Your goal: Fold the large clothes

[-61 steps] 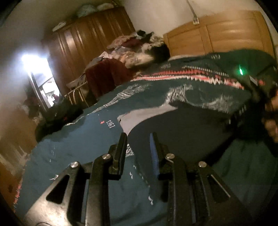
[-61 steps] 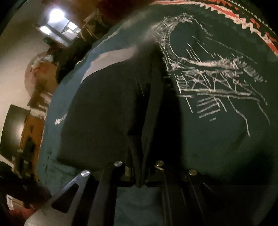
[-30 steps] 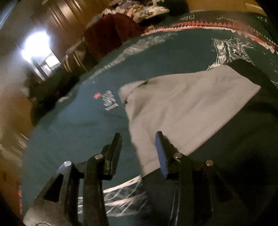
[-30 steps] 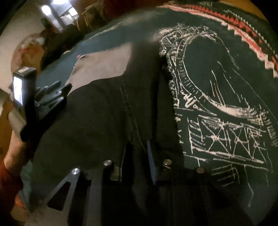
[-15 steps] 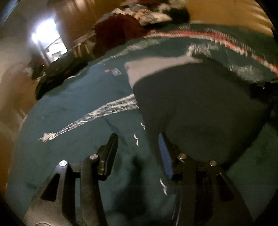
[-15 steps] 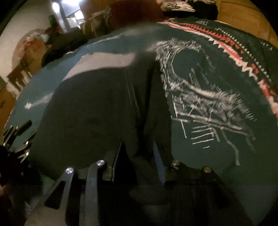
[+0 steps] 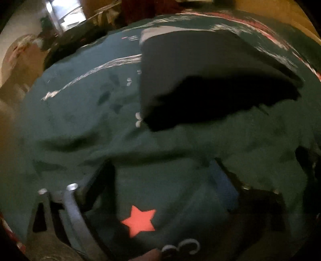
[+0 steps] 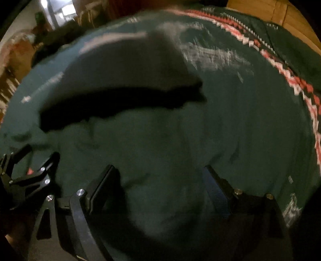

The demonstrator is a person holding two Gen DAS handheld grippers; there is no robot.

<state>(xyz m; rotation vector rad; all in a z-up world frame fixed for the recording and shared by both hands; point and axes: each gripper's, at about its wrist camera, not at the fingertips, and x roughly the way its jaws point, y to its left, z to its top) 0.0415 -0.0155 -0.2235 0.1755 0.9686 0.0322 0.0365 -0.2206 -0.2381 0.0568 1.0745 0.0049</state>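
A dark folded garment (image 7: 200, 76) lies flat on the bed, with a pale grey layer (image 7: 166, 31) showing at its far edge. It also shows in the right wrist view (image 8: 124, 80). My left gripper (image 7: 164, 170) is open and empty, hovering over the teal bedspread (image 7: 80, 120) in front of the garment. My right gripper (image 8: 162, 178) is open and empty, also in front of the garment. The left gripper's frame (image 8: 24, 176) shows at the left edge of the right wrist view. Both views are blurred.
The bedspread (image 8: 240, 120) has white printed patterns, a red star (image 7: 139, 221) and a red-and-white border band (image 8: 291, 84). A wooden headboard (image 8: 280, 12) stands at the far right. Cluttered furniture and a lit doorway (image 7: 58, 14) lie beyond the far left.
My right gripper opened and let go of the dark garment. Both grippers drew back toward the near edge of the bed. The garment now lies folded, farther from both grippers.
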